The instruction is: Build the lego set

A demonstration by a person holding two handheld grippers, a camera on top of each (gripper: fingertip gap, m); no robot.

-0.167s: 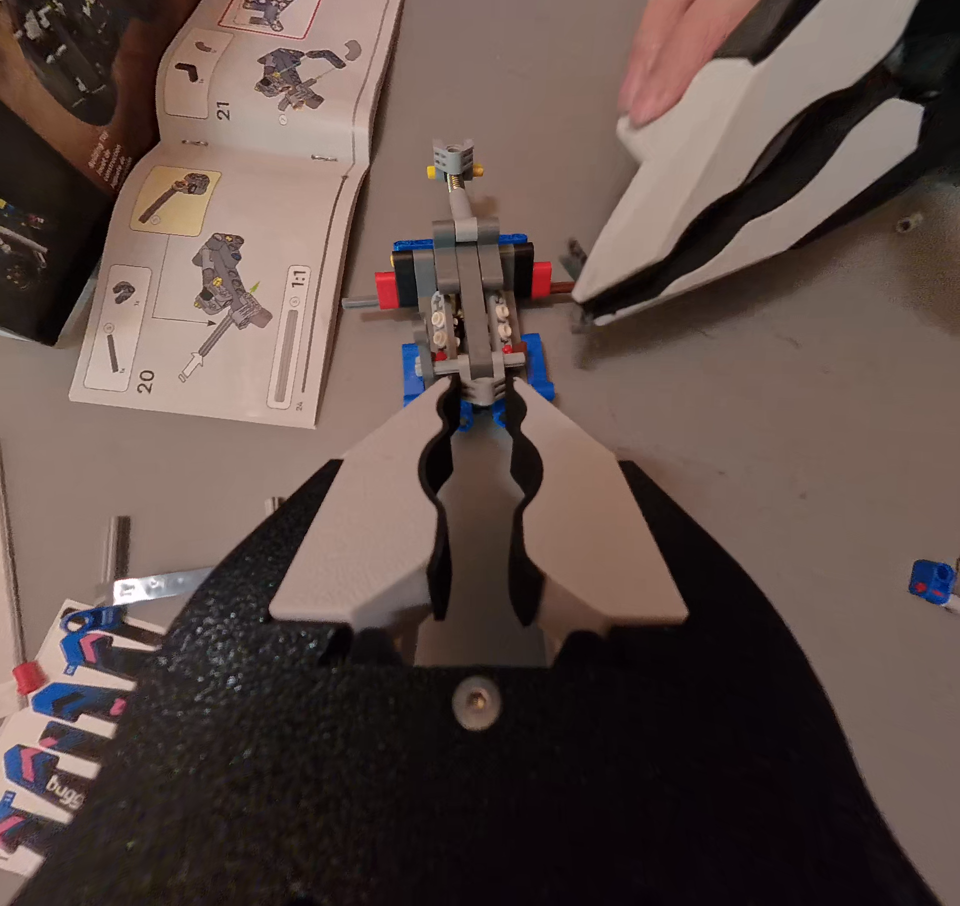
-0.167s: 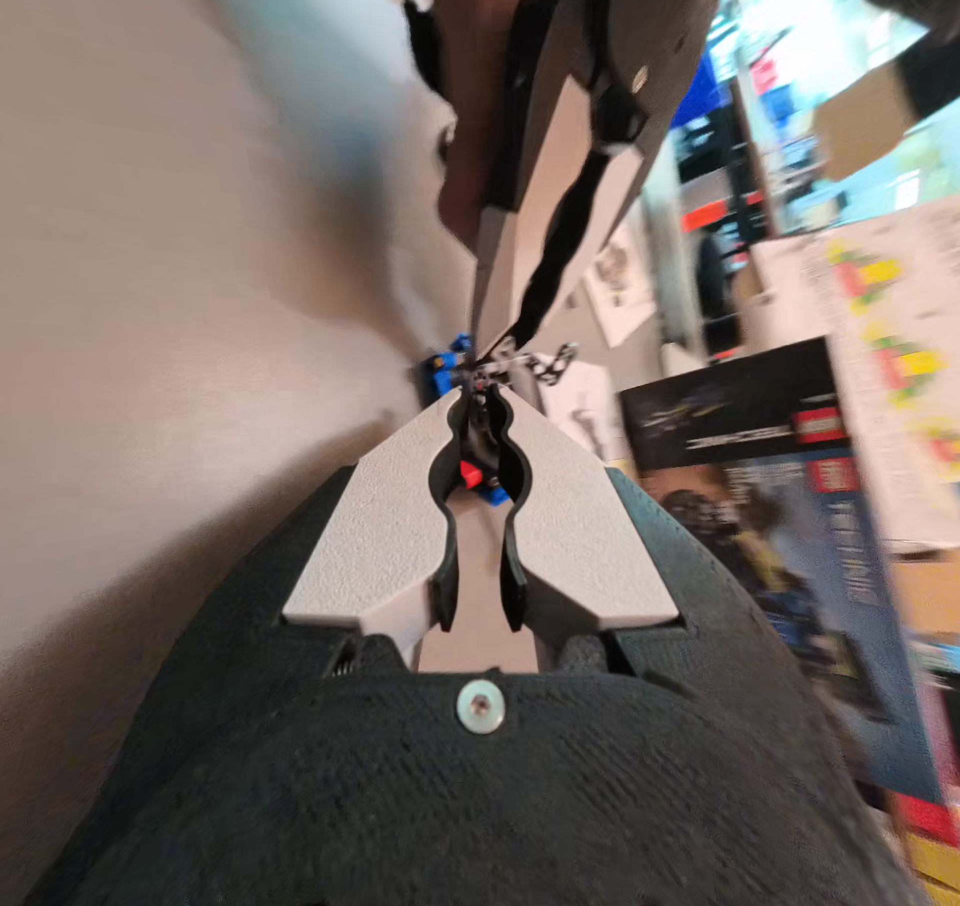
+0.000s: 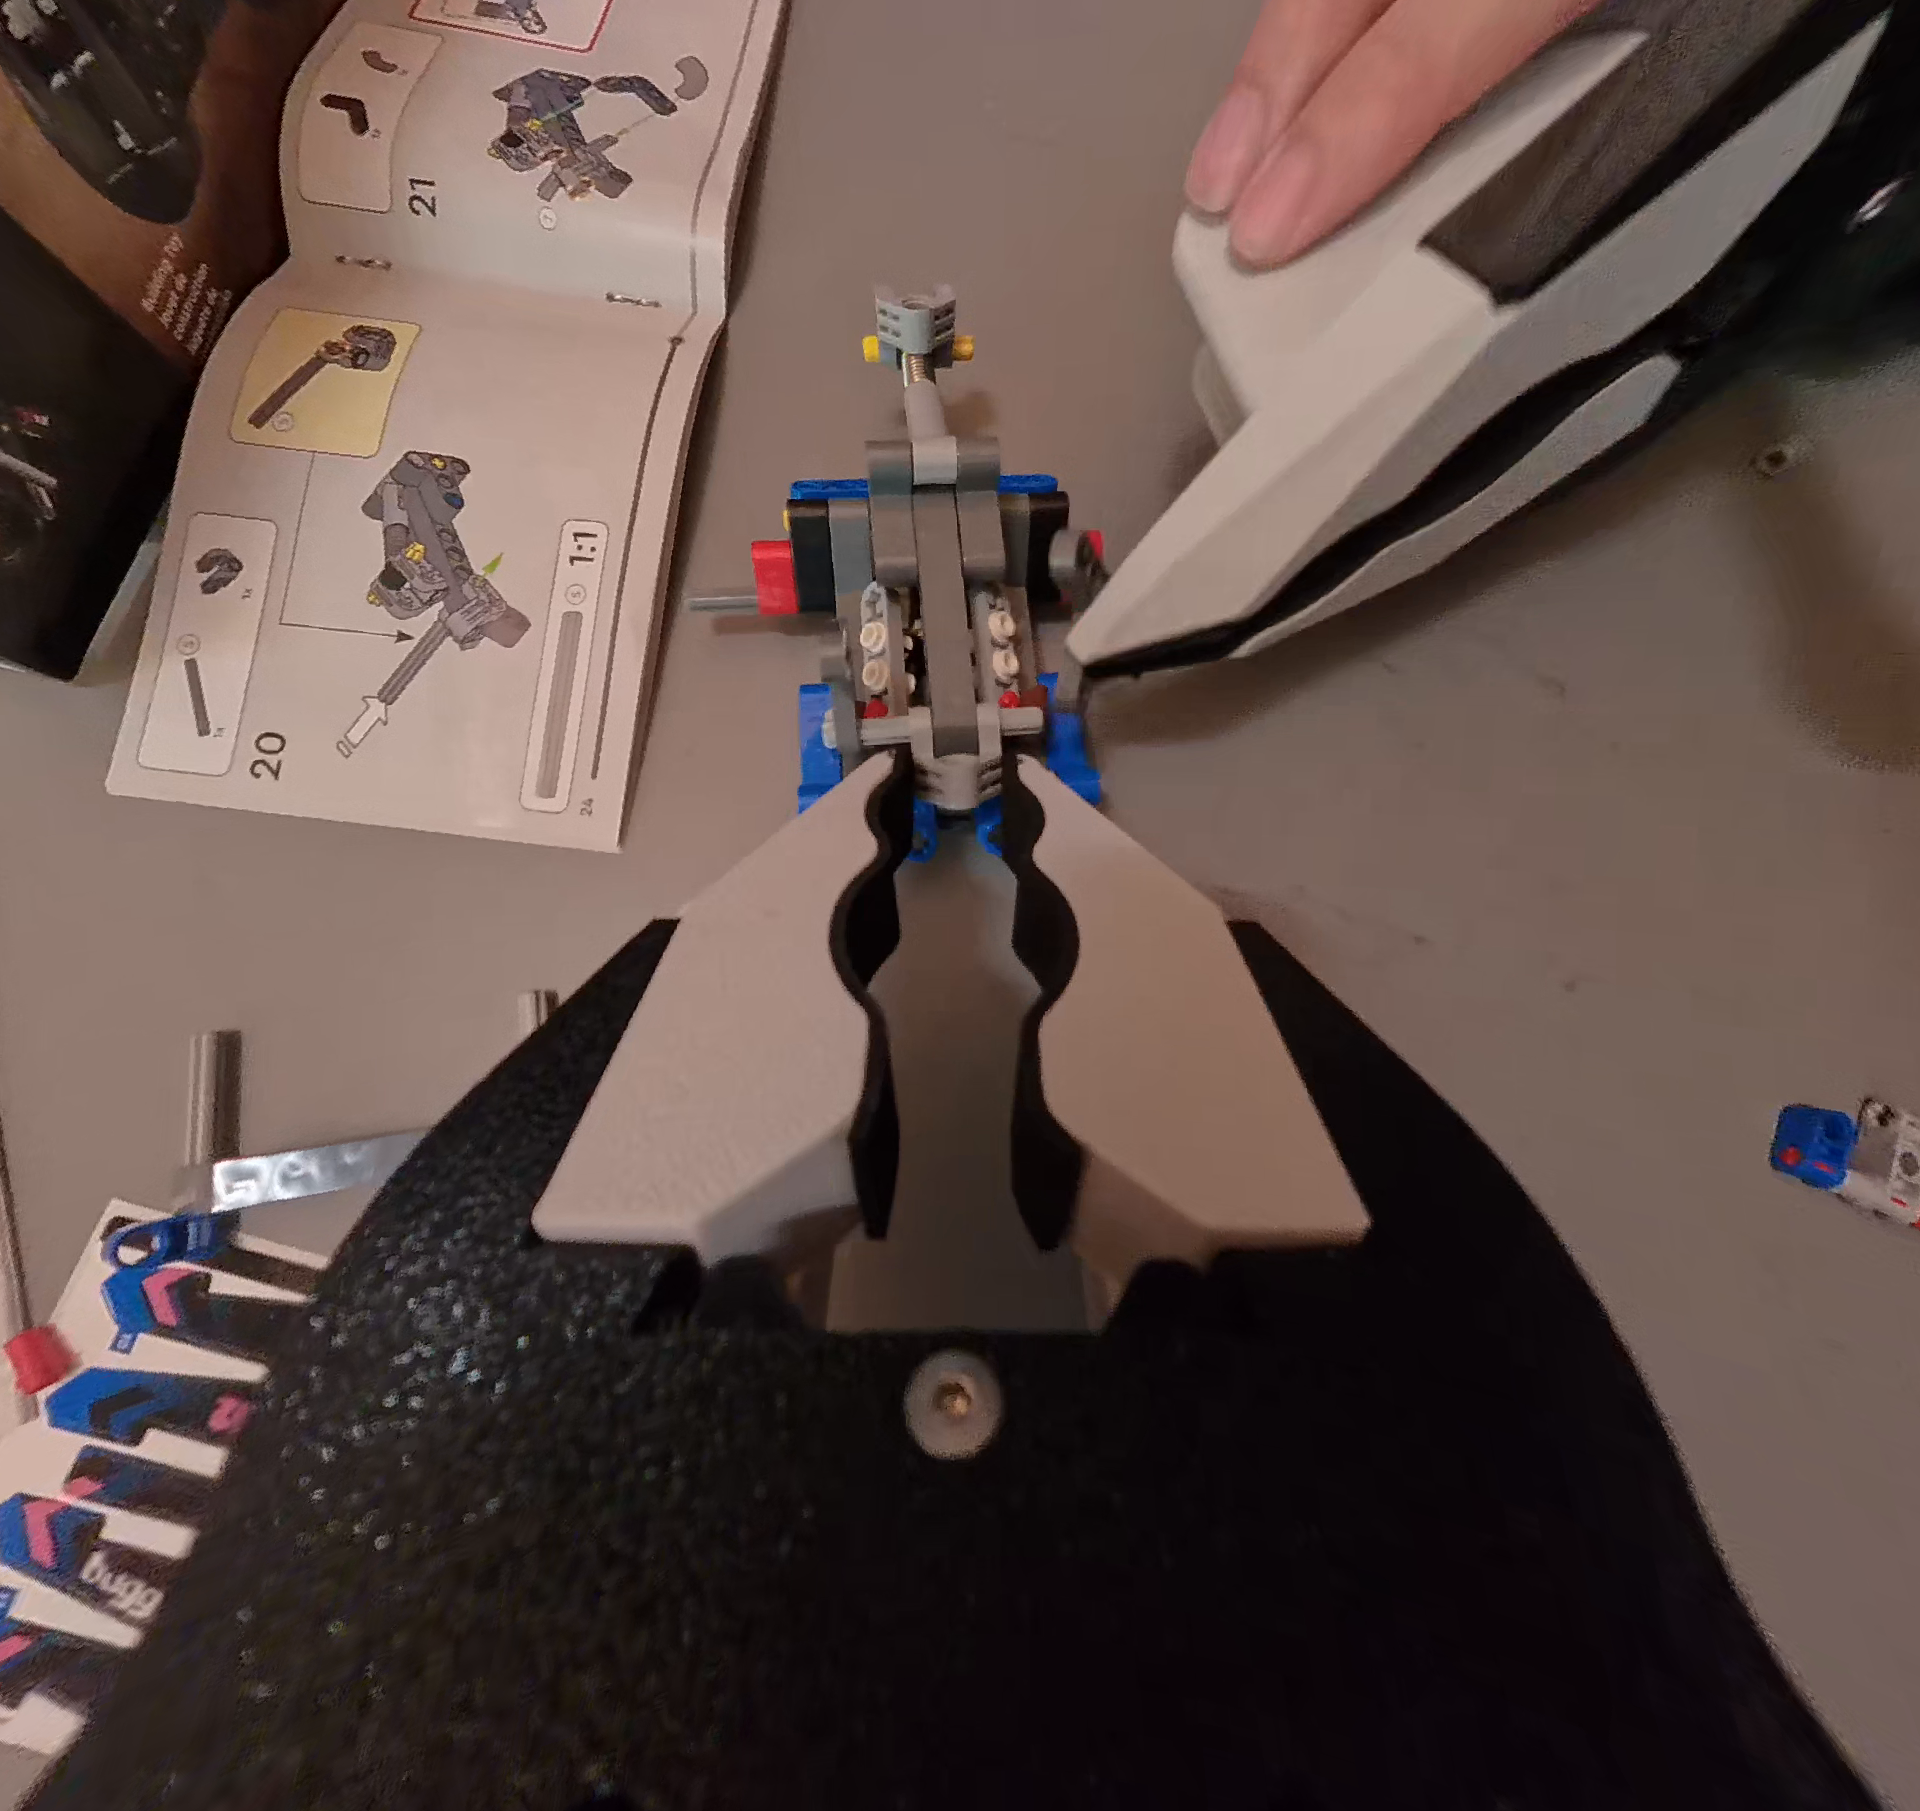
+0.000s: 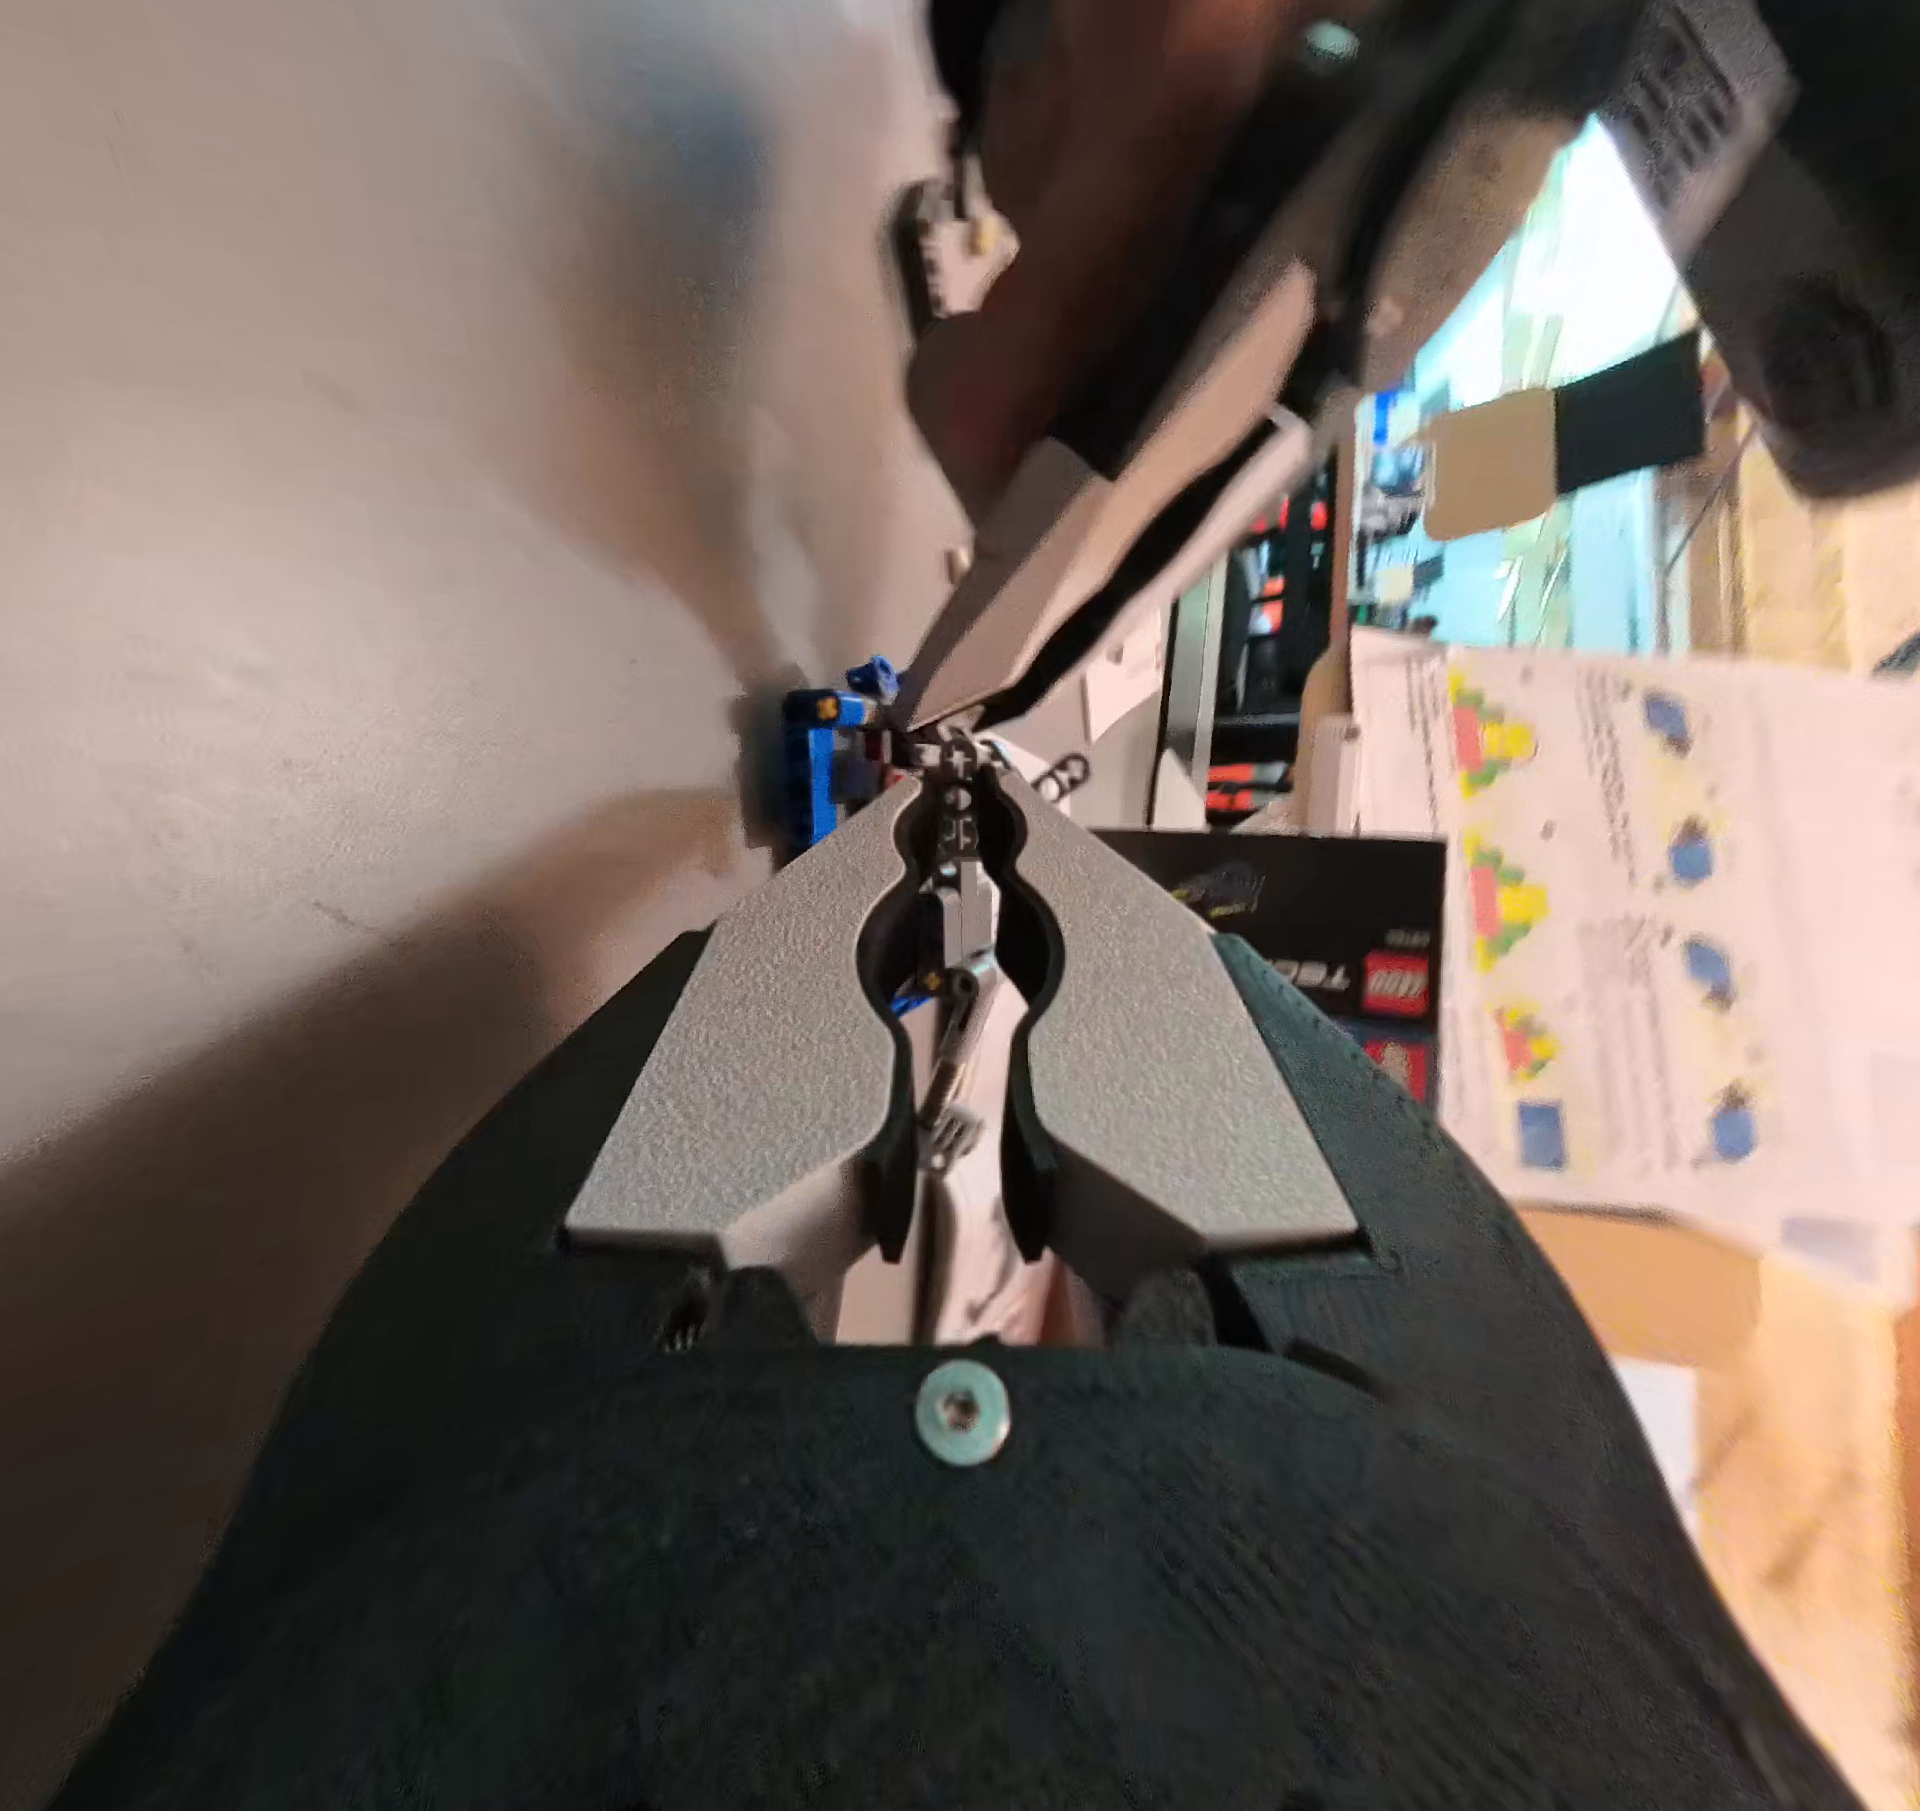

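Both grippers are closing on one small grey, black and blue brick model that is standing on the grey table.

The left gripper is pinching the near grey connector end of the model; its two pale fingers are pressing on that end from both sides. The right gripper is coming in from the right side with a person's hand lying on it, and its tips are nearly shut on a thin dark beam at the model's right edge. In the right wrist view this dark beam is sitting between the fingers. An open paper instruction booklet is lying just left of the model, and a small blue and white brick piece is lying well apart on the right.
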